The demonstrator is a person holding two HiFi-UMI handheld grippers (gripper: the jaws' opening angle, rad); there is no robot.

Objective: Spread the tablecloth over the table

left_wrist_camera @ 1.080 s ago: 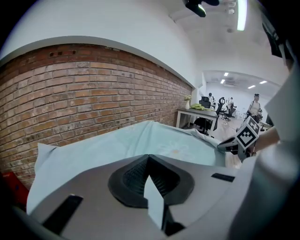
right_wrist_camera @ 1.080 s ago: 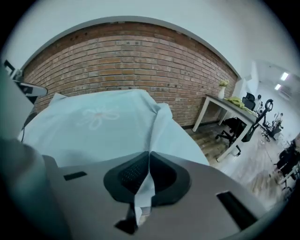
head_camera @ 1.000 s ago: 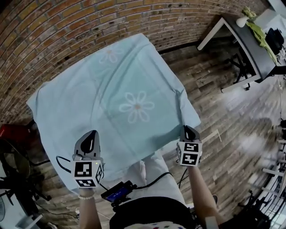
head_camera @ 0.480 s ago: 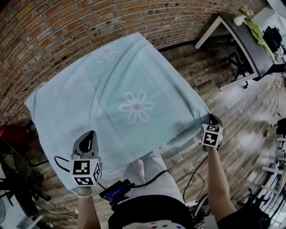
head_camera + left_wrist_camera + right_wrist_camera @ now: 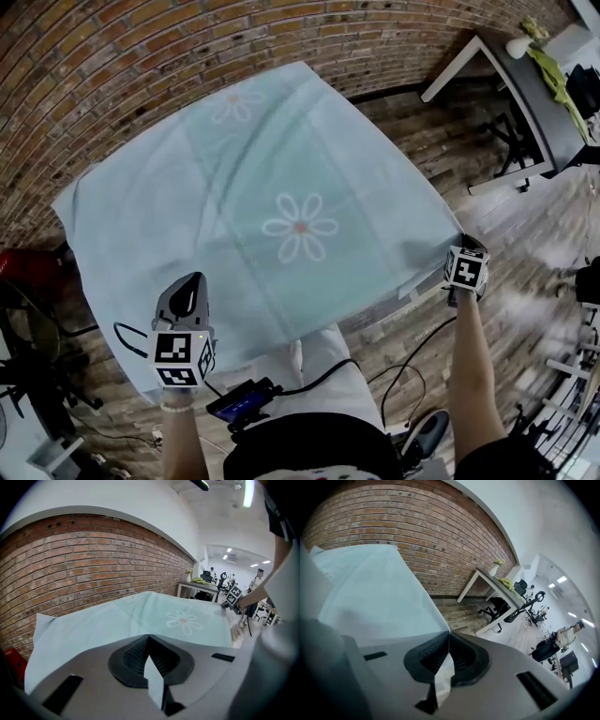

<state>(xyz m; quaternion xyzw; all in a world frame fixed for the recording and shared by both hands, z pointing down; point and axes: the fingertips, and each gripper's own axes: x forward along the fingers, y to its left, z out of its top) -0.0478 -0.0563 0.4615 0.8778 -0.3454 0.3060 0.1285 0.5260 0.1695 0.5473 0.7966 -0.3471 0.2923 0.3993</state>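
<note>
A pale blue tablecloth (image 5: 262, 187) with white flowers lies drawn out flat over the table, which it hides. My left gripper (image 5: 190, 281) is shut on its near-left edge, and a strip of cloth shows pinched between the jaws in the left gripper view (image 5: 149, 637). Out at the near-right corner, my right gripper (image 5: 466, 246) is shut on the cloth. In the right gripper view (image 5: 449, 633) the cloth (image 5: 370, 592) runs straight from the closed jaws. The far edge reaches towards the brick wall.
A brick wall (image 5: 141, 56) runs behind the table. A dark desk on white legs (image 5: 525, 94) stands at the right, with an office chair under it. A red object (image 5: 23, 272) sits at the left on the floor. Cables hang near my legs.
My right gripper has swung out to the right with the cloth corner, and the near edge is now drawn straight. The left gripper has stayed put.
</note>
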